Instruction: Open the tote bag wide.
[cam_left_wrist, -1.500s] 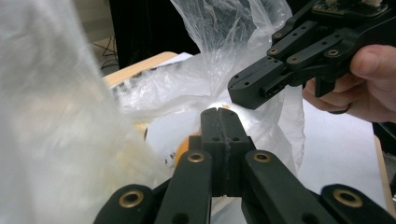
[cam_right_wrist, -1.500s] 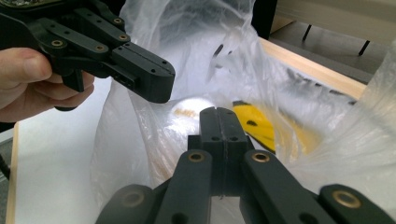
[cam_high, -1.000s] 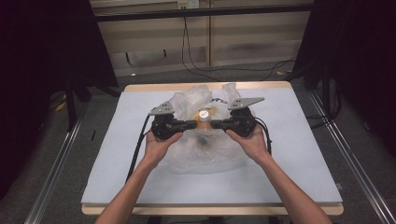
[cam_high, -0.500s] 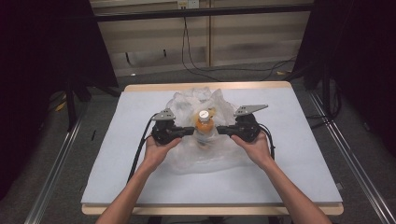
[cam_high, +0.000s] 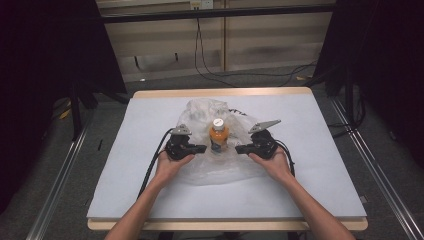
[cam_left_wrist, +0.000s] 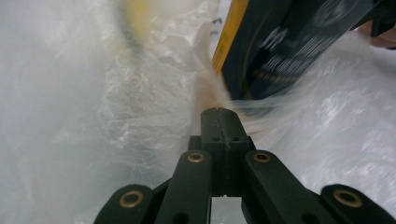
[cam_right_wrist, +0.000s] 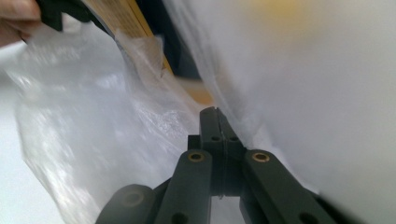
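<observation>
A clear plastic bag (cam_high: 215, 150) is lying near the middle of the white table (cam_high: 320, 165), and an orange bottle (cam_high: 219, 136) with a white cap is standing upright inside it. The left gripper (cam_high: 204, 148) is sitting at the bottle's nine o'clock and the right gripper (cam_high: 238, 148) at its three o'clock, both pointing inward at it. In each gripper view the jaws are pressed together on the bag's film, so each gripper is pinching the plastic bag (cam_left_wrist: 140, 116) just beside the bottle. The person's hands are resting low over the table.
</observation>
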